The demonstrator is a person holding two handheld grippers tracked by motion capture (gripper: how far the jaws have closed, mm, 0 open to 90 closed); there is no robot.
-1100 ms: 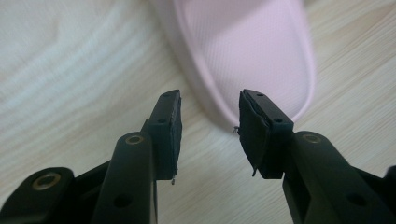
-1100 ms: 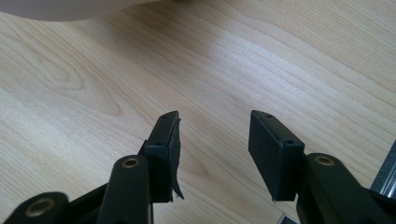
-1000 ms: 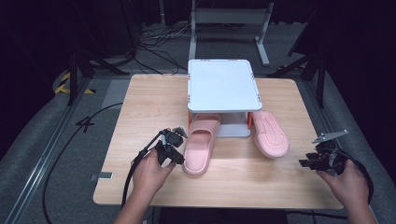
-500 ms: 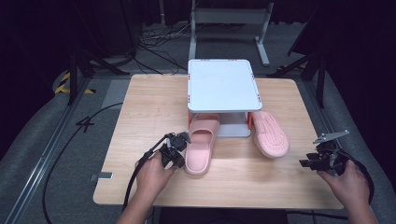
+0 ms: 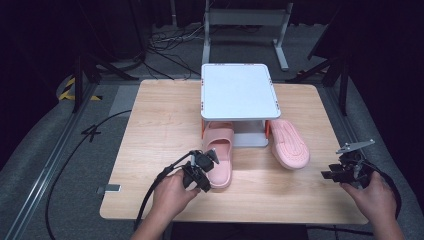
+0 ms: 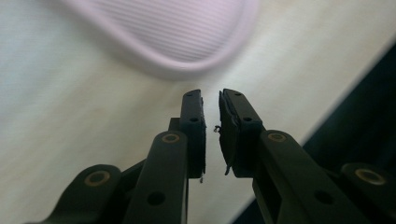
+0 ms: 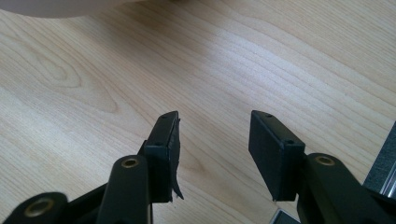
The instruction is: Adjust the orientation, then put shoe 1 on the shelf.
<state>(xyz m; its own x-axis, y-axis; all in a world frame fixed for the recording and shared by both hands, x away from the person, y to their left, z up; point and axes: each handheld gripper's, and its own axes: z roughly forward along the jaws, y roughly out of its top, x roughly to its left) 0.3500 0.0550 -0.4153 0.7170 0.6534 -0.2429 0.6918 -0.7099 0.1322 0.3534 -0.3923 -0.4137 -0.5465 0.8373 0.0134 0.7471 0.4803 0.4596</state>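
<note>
Two pink slippers lie on the wooden table [image 5: 160, 120]. One slipper [image 5: 219, 150] lies strap up, its toe under a white stand [image 5: 238, 92]. The other slipper [image 5: 289, 142] lies sole up to the right of the stand. My left gripper [image 5: 212, 159] sits at the left side of the first slipper's heel. Its jaws have just been closing and now stand a narrow slit apart, with nothing between them. In the left gripper view, the slipper's ribbed heel [image 6: 187, 32] lies just beyond the left gripper [image 6: 211, 93]. My right gripper [image 5: 327, 175] hovers open and empty near the table's right front corner, over bare wood under the right gripper [image 7: 215, 116].
The white stand has orange legs and stands at the table's middle back. A black cable [image 5: 85, 150] trails off the left edge. A metal frame [image 5: 245, 20] stands on the floor behind the table. The table's front edge runs close to both hands.
My left gripper has slid right and toward the front edge along the slipper's heel, and its jaws have narrowed. The right hand and gripper have stayed put.
</note>
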